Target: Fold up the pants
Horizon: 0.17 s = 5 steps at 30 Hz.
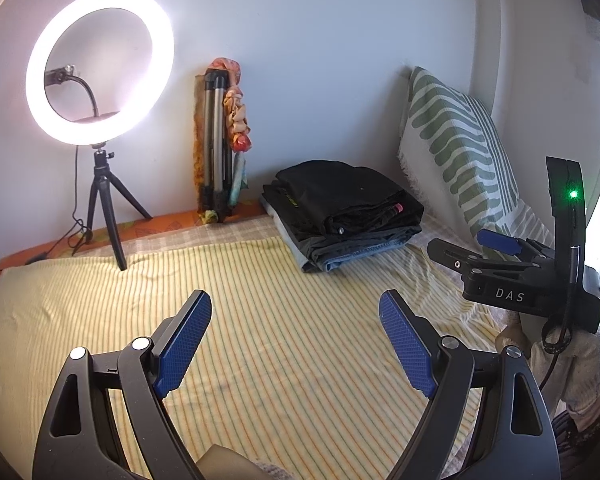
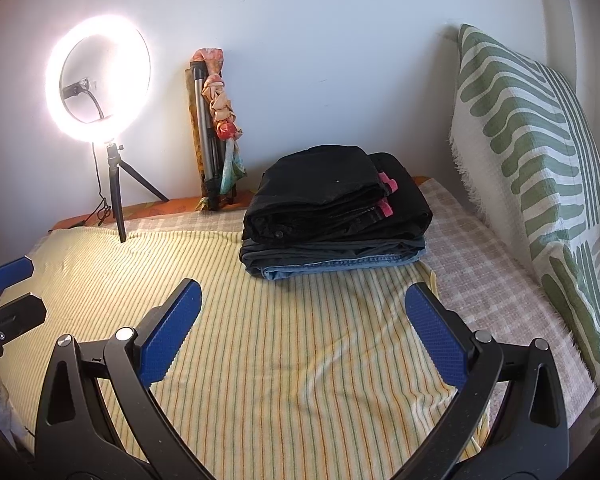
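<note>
A stack of folded pants (image 1: pixel 342 216) (image 2: pixel 336 212) lies at the far side of the bed, black pairs on top and blue denim at the bottom. My left gripper (image 1: pixel 296 308) hovers open over the yellow striped sheet (image 1: pixel 260 340), nothing between its blue pads. My right gripper (image 2: pixel 304 300) is also open and empty, pointing toward the stack from a short way in front of it. In the left wrist view the right gripper (image 1: pixel 480 246) shows at the right edge, held in a hand in a white glove (image 1: pixel 580 364). The left gripper's fingers (image 2: pixel 8 274) show at the left edge of the right wrist view.
A lit ring light on a small tripod (image 1: pixel 100 68) (image 2: pixel 100 80) stands at the back left of the bed. A folded tripod wrapped in coloured cloth (image 1: pixel 220 140) (image 2: pixel 214 132) leans on the wall. A green-patterned pillow (image 1: pixel 460 148) (image 2: pixel 540 152) stands at the right.
</note>
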### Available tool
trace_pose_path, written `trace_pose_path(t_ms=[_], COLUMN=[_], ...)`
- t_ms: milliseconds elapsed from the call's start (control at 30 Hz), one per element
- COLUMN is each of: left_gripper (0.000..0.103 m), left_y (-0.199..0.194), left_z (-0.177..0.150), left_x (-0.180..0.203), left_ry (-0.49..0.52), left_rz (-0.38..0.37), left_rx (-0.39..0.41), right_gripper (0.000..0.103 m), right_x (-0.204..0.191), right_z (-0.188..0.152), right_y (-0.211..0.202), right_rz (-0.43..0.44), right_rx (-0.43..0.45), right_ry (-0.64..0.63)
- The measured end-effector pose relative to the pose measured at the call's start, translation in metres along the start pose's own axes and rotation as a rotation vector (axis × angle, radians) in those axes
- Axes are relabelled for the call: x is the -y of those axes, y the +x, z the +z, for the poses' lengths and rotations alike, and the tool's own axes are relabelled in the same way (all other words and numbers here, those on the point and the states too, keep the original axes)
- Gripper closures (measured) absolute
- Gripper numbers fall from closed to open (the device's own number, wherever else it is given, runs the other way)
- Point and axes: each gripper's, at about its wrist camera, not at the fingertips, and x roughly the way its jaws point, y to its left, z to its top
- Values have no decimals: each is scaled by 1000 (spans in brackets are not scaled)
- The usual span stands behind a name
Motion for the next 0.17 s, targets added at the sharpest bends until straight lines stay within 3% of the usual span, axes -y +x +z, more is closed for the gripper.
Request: trace_pose_path(t_ms=[167], left_gripper=[17], left_y=[-3], left_z=[-1], left_x=[0], left_ry=[6], left_rz=[-7], left_rx=[18], right_gripper=[0], right_x=[-3], right_z=[1], right_y=[3], right_rz=[12], right_rx=[-5], right_ry=[-1])
